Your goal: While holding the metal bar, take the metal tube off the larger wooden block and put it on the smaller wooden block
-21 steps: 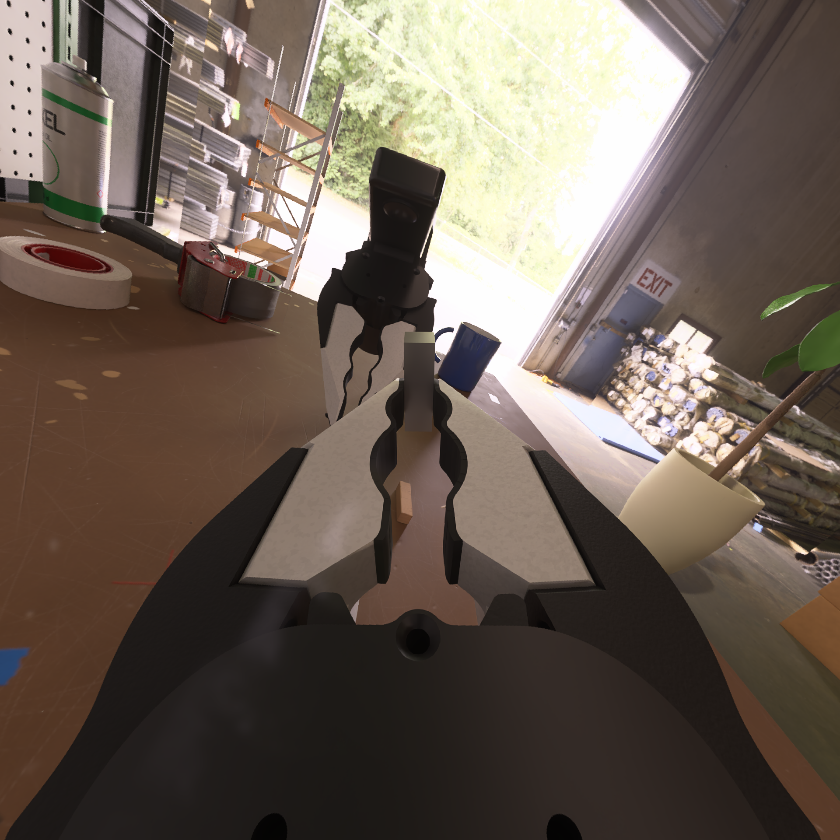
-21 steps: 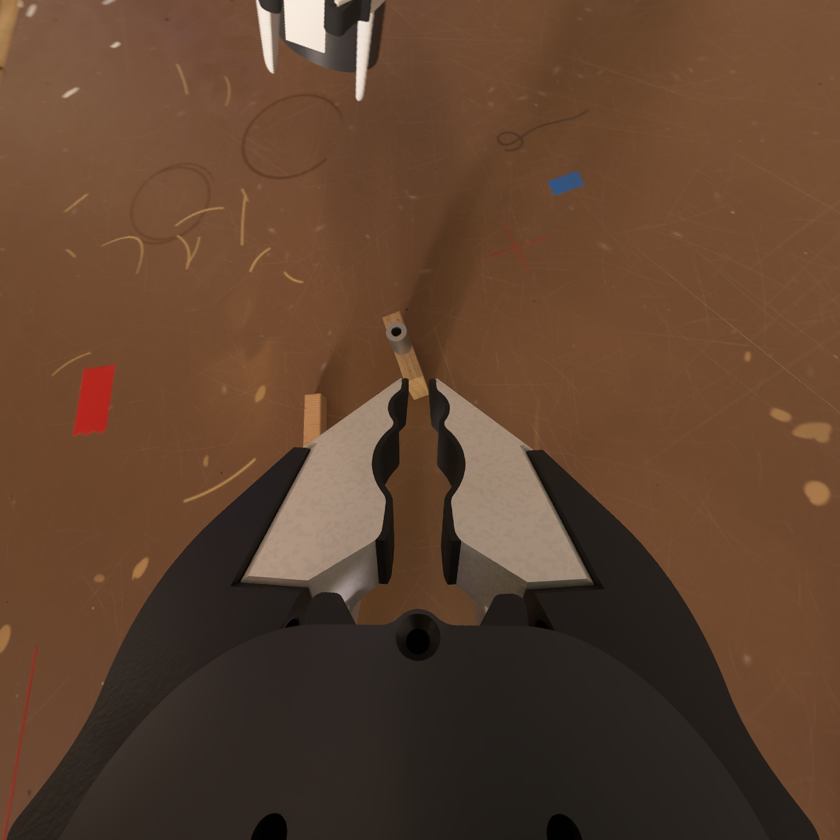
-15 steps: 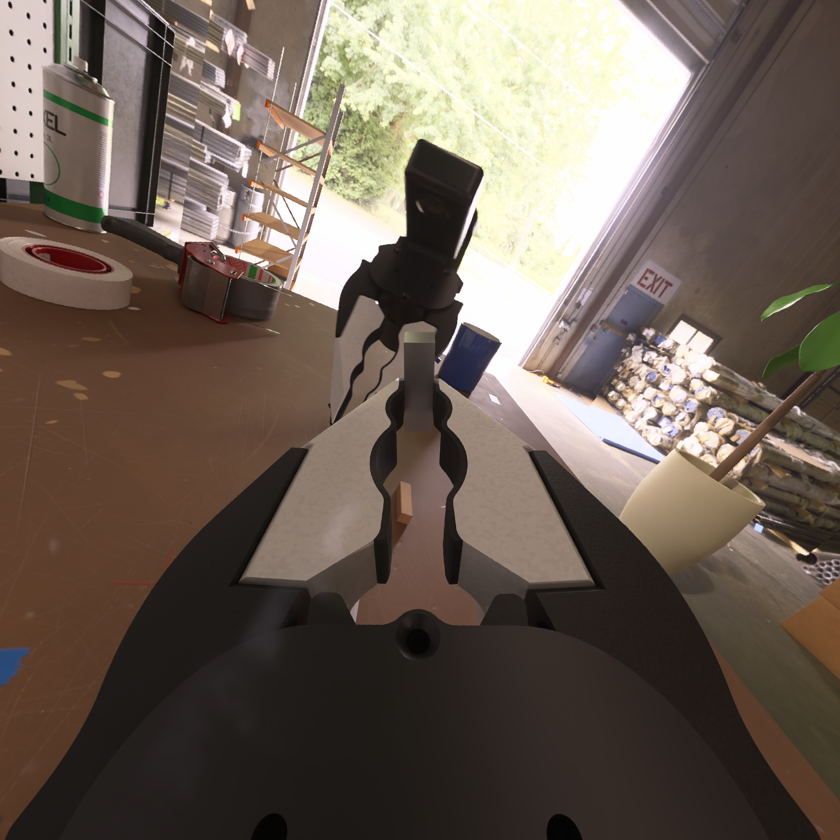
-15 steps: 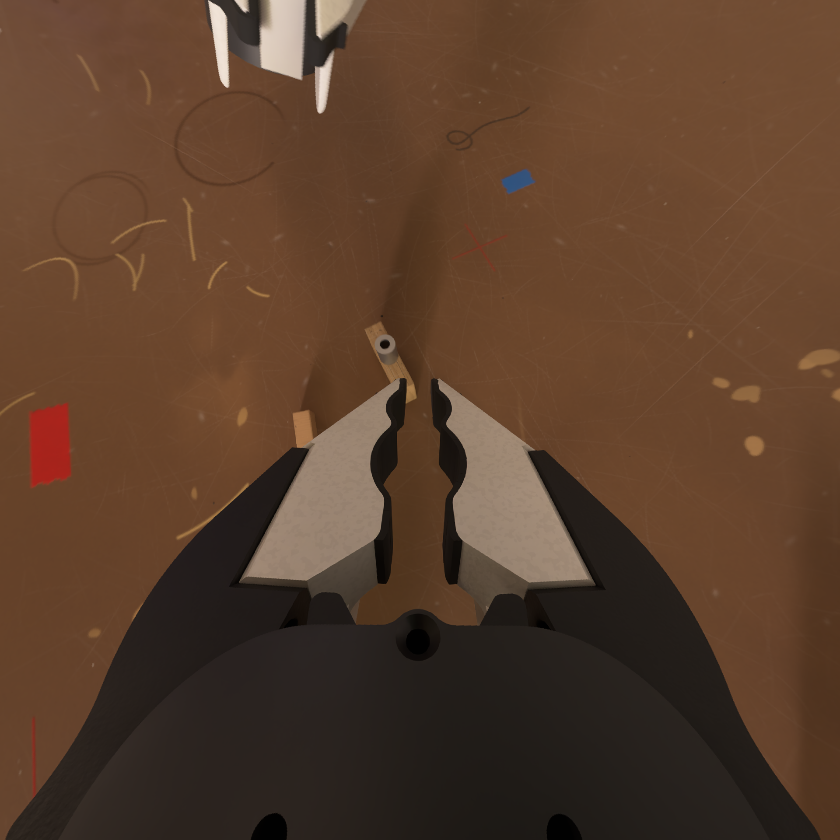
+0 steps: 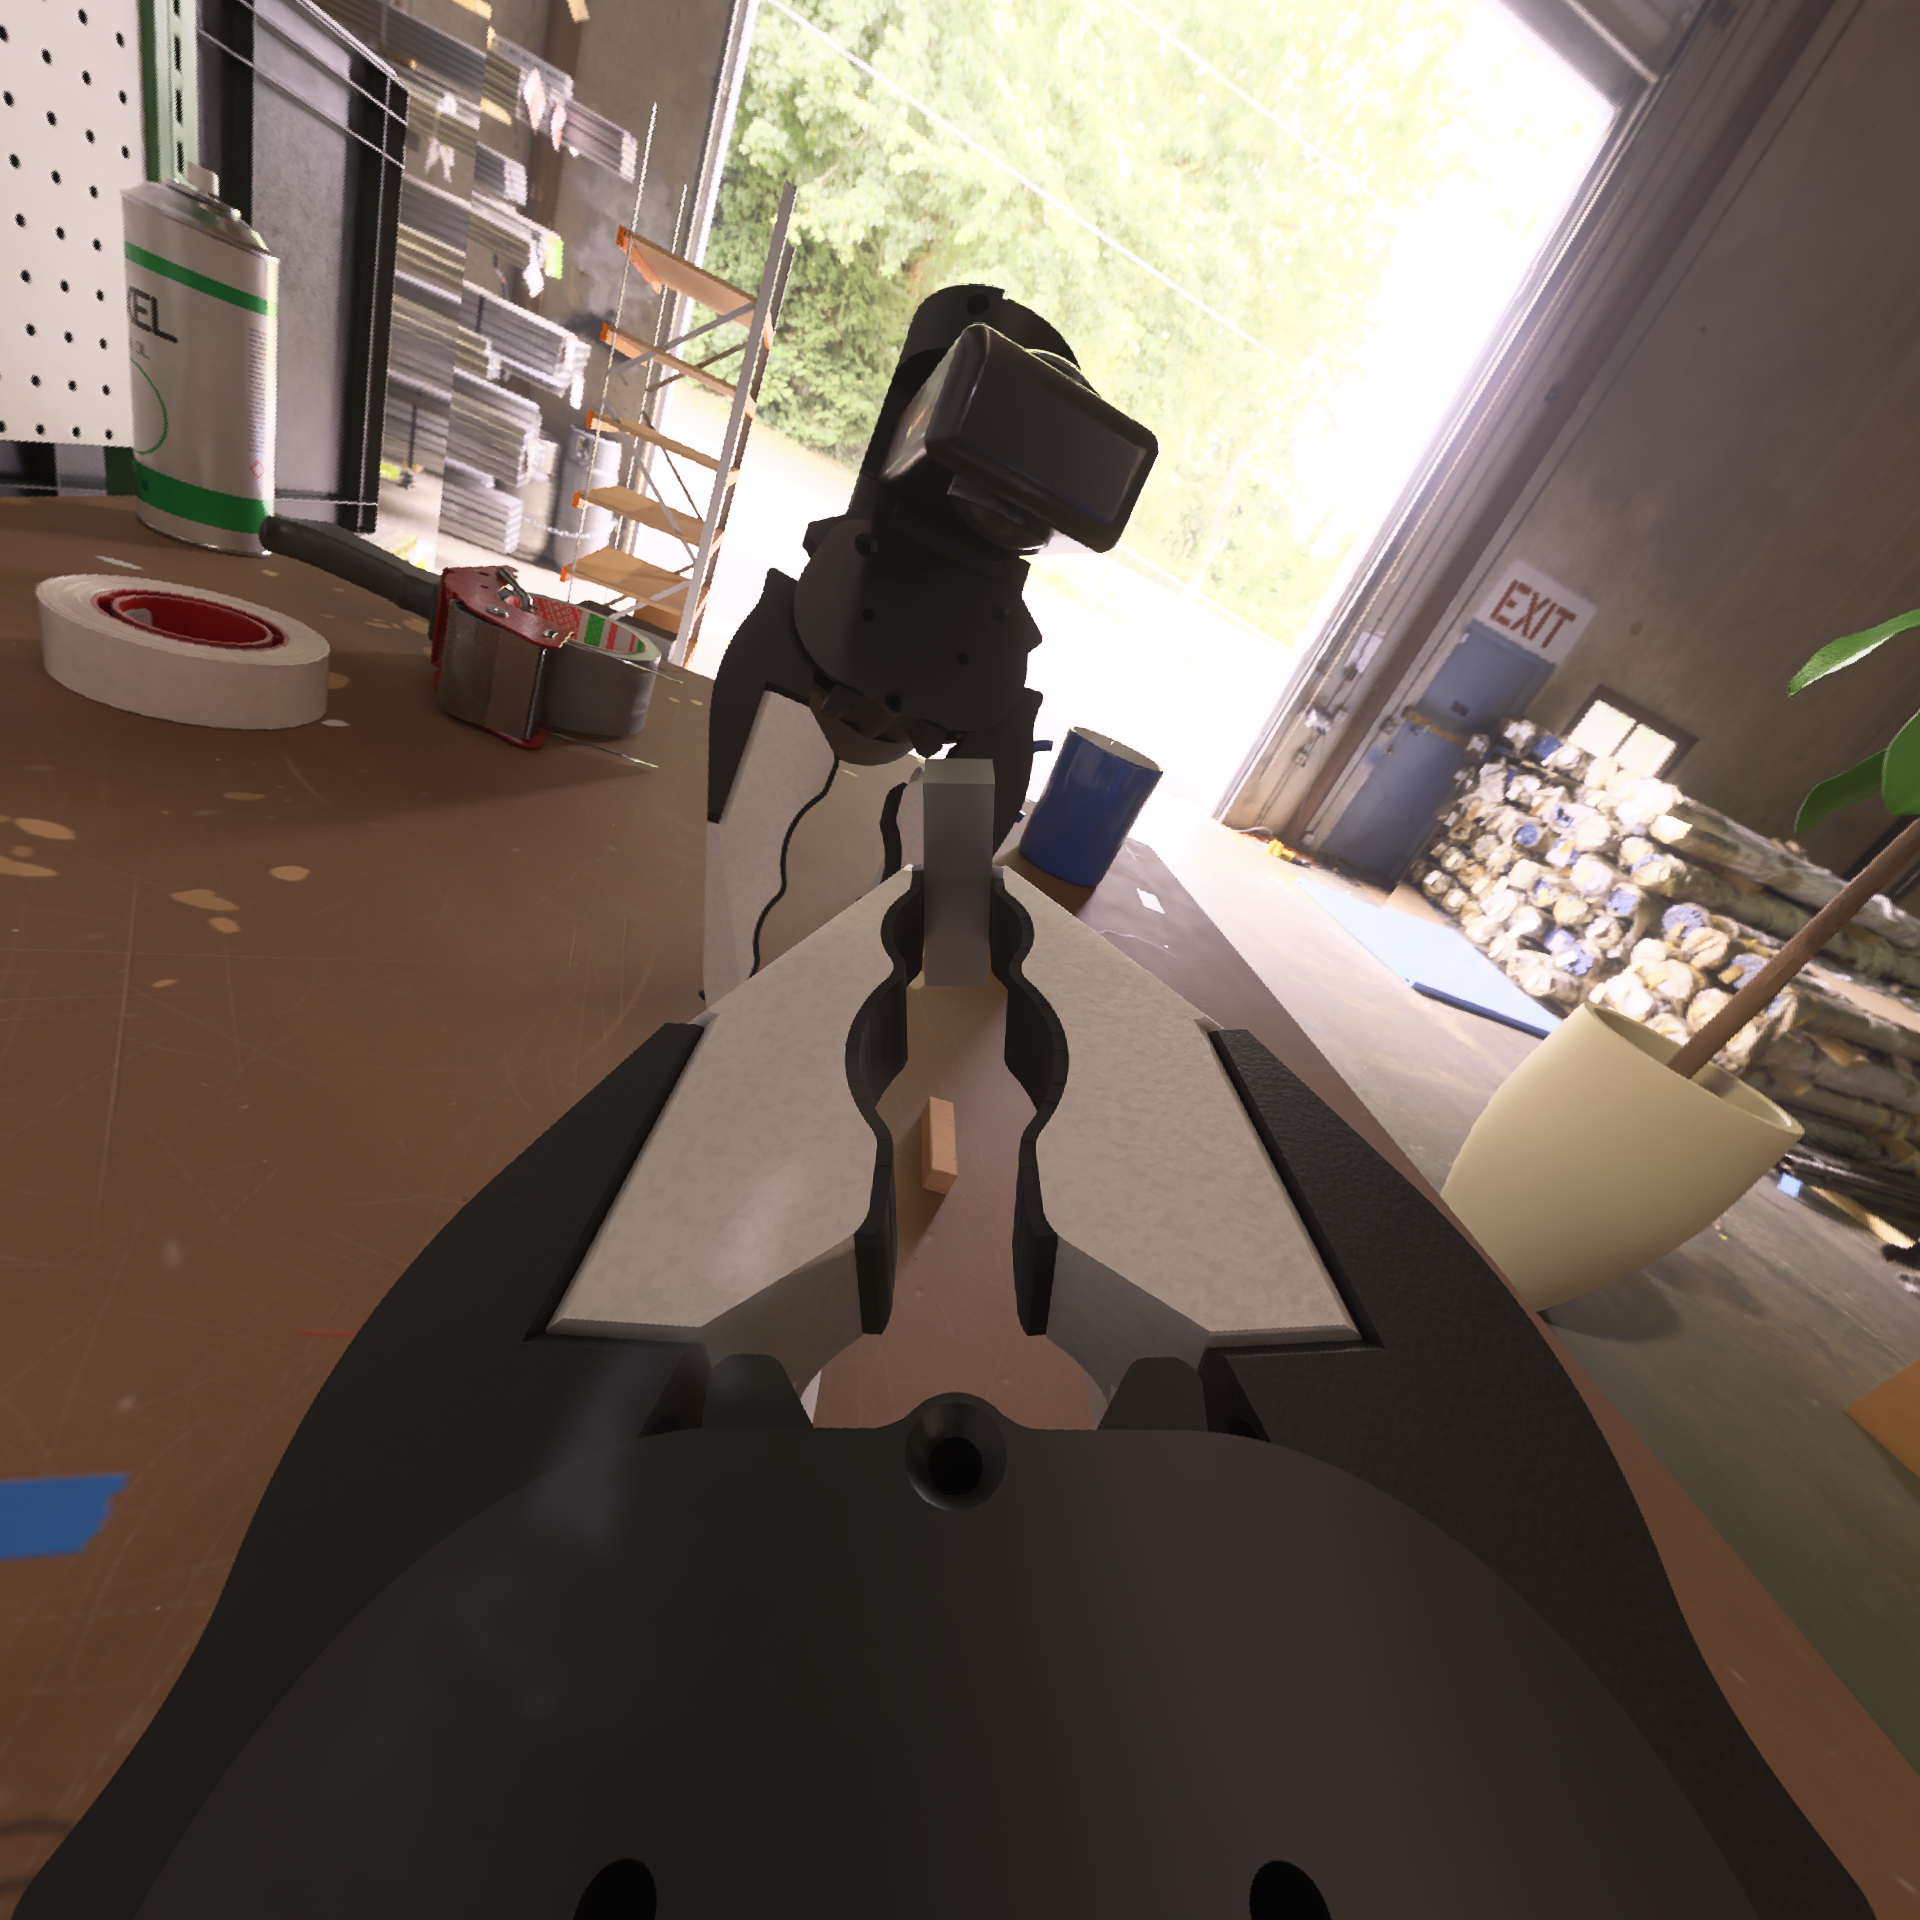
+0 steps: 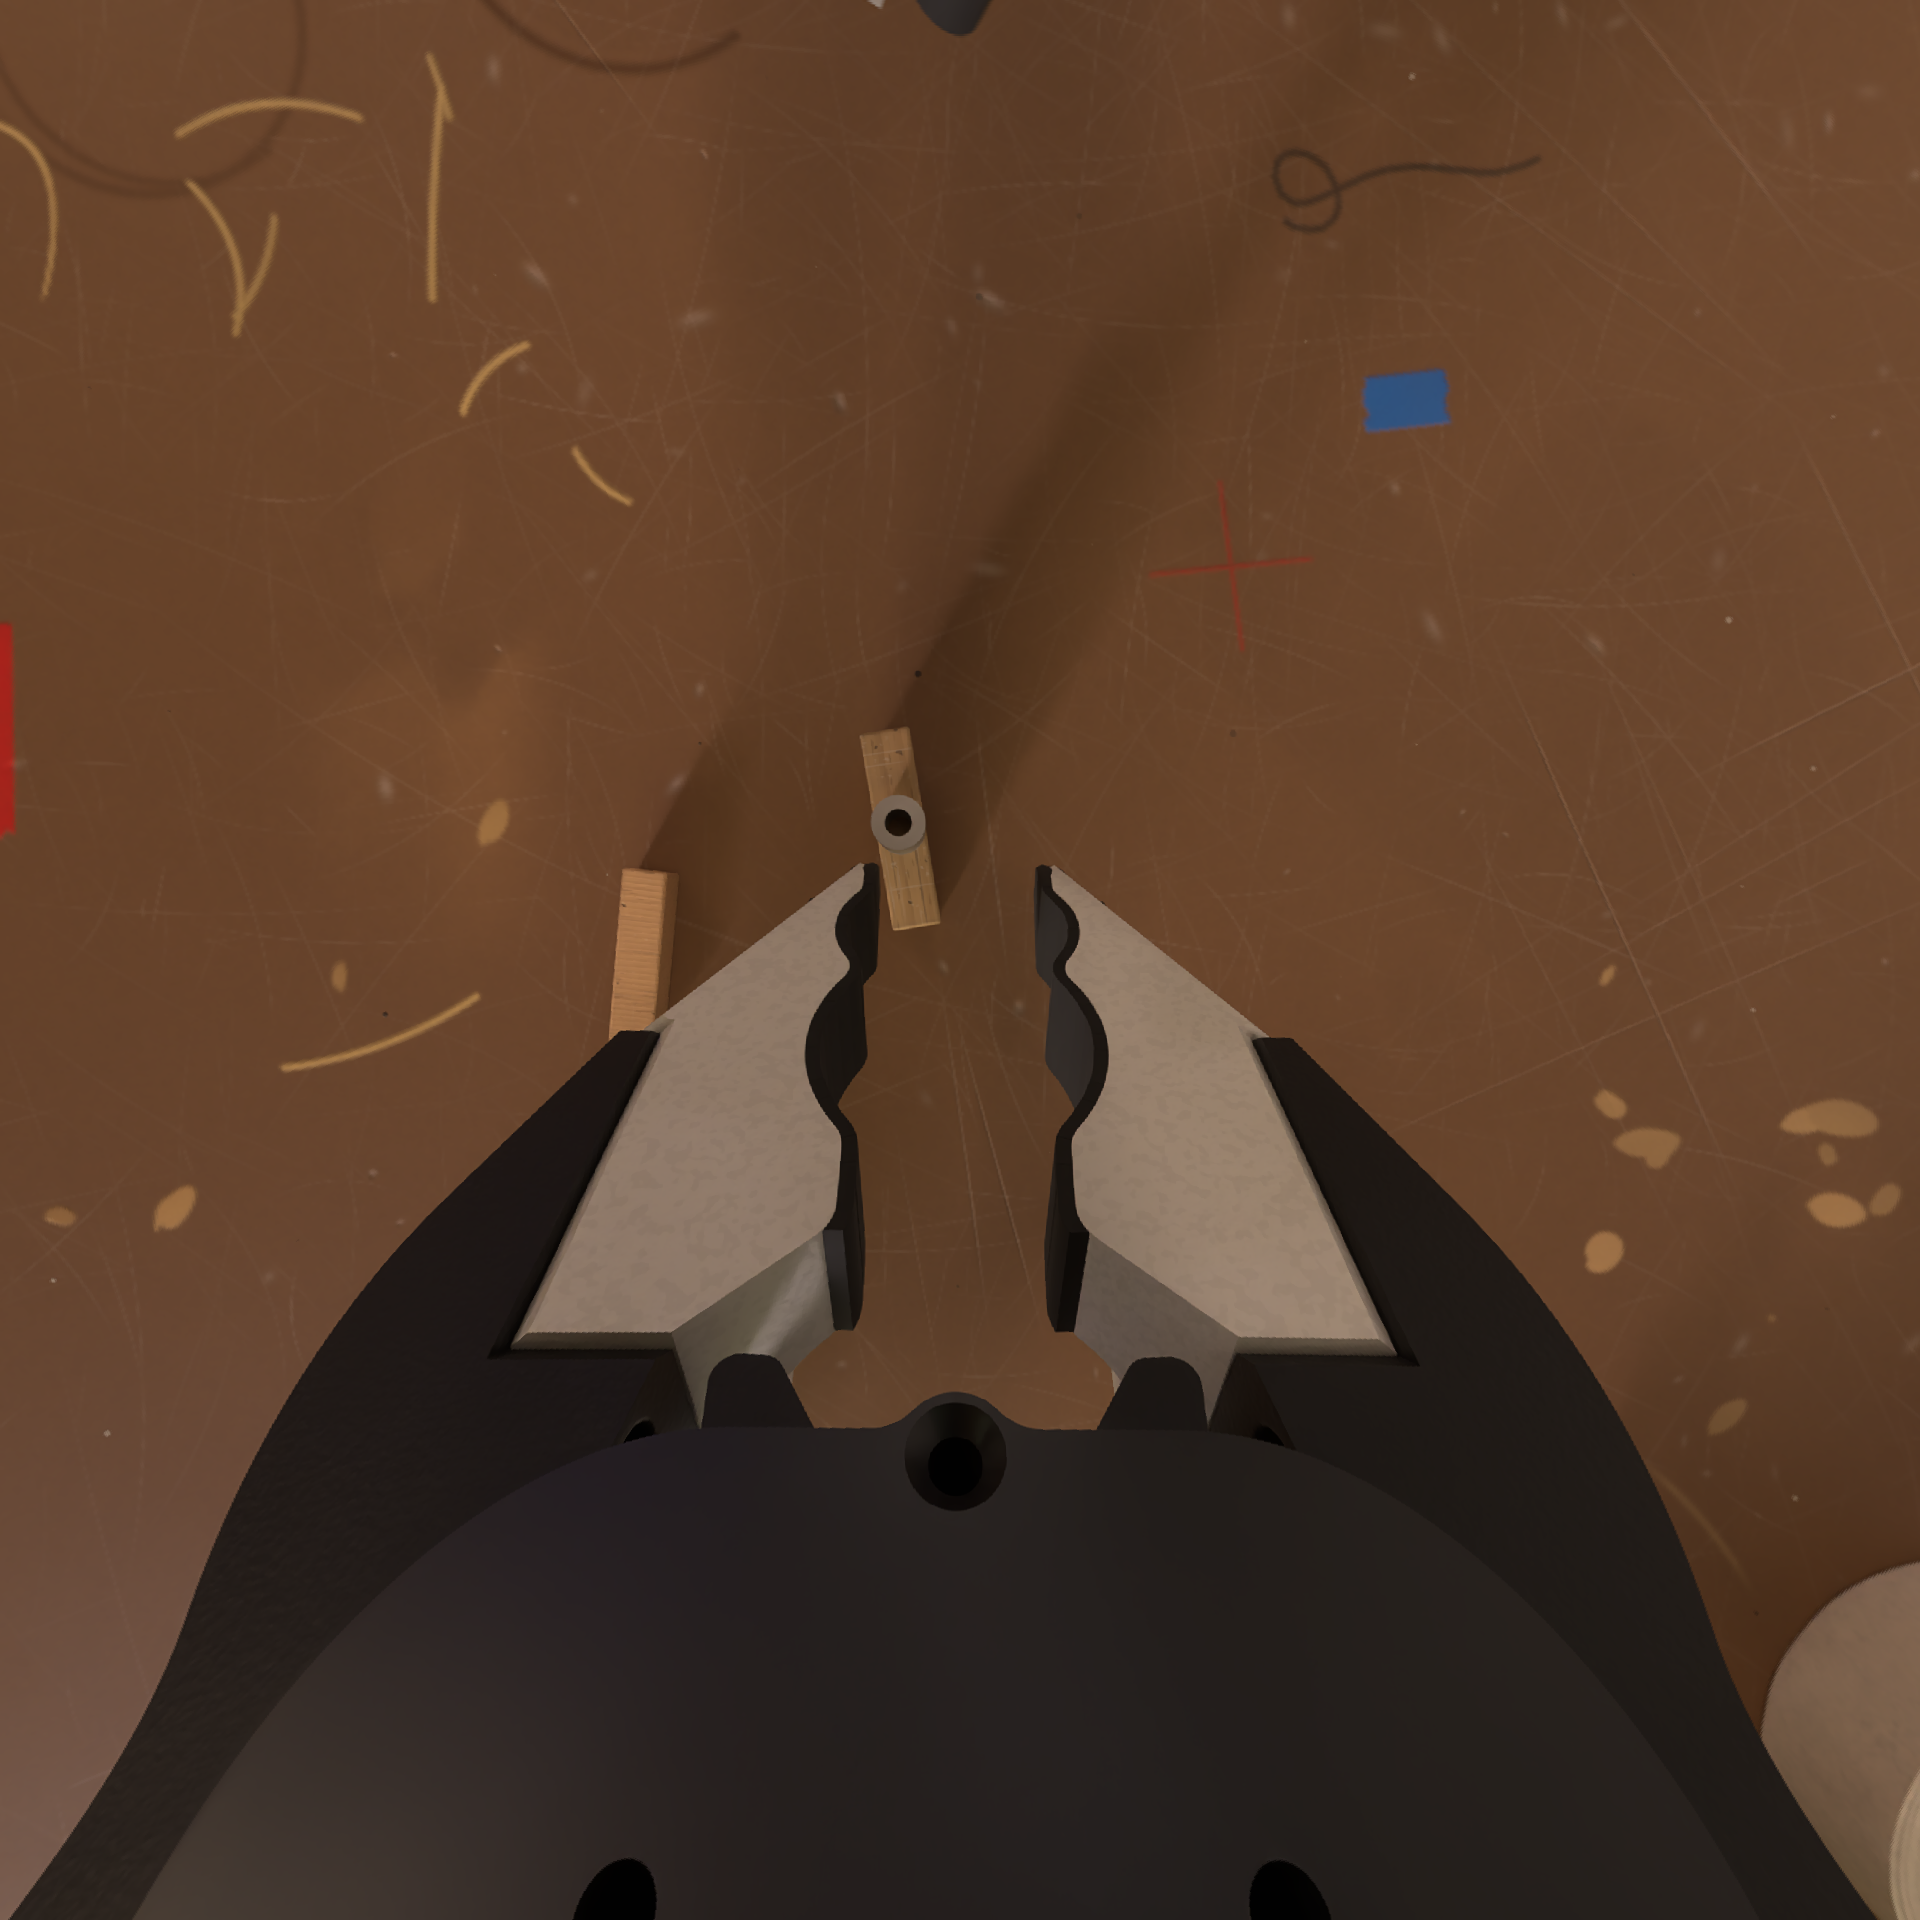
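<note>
Left gripper point(image 5: 954, 904) clamped on the metal bar point(image 5: 956, 883); bar stands upright at the jaw tips, top end poking above them. Through the gap lower down between those jaws, a wooden block point(image 5: 938, 1146) lies on the brown table point(image 5: 312, 987).

Right gripper point(image 6: 956, 883) points straight down at the table, jaws spread apart, nothing between them. Metal tube point(image 6: 898, 822) stands upright on the larger wooden block point(image 6: 900, 831), just ahead of the right gripper's left jaw tip and slightly inside the gap line. Smaller wooden block point(image 6: 642, 951) lies outside that same jaw, to its left, part hidden behind it. Tube not touched by either finger.

Beyond the left jaws: blue cup point(image 5: 1086, 805), tape rolls, spray can.
</note>
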`<state>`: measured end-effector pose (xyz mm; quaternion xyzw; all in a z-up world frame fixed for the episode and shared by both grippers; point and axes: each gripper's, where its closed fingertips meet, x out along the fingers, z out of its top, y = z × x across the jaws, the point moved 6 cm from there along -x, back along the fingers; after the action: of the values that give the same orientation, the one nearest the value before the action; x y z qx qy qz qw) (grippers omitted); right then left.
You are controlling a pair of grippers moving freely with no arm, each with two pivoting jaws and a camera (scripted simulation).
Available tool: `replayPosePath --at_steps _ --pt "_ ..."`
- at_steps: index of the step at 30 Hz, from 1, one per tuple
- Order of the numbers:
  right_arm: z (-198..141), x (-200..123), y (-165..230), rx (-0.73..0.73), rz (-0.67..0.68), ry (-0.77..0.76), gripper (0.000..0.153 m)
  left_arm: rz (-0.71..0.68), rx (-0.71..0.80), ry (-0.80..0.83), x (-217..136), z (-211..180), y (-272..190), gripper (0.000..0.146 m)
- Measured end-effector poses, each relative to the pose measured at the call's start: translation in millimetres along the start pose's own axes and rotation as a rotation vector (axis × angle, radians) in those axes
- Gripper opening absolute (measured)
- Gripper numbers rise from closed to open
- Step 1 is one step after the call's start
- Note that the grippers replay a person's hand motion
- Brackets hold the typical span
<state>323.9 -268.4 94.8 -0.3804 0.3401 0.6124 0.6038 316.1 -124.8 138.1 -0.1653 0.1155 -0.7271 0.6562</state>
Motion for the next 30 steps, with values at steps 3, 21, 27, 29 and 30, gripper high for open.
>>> replayPosePath --at_steps 3,21,27,29,30 --pt "0.7 1.6 2.8 0.003 -0.006 -0.016 0.022 0.016 0.013 0.01 0.0 0.1 0.5 0.011" --pt "4.0 -2.0 7.6 -0.059 -0.028 -0.023 0.028 0.113 0.1 0.118 3.6 -10.8 6.8 0.011" --pt "8.9 6.1 11.0 -0.143 0.01 0.058 0.033 0.105 0.091 0.118 3.7 -10.0 6.3 0.011" --pt "8.9 8.1 11.0 -0.157 0.033 0.087 0.029 0.103 0.094 0.117 3.6 -9.4 5.7 0.011" --pt "9.3 9.2 10.5 -0.165 0.034 0.1 0.026 0.103 0.095 0.116 3.4 -9.0 5.7 0.011"
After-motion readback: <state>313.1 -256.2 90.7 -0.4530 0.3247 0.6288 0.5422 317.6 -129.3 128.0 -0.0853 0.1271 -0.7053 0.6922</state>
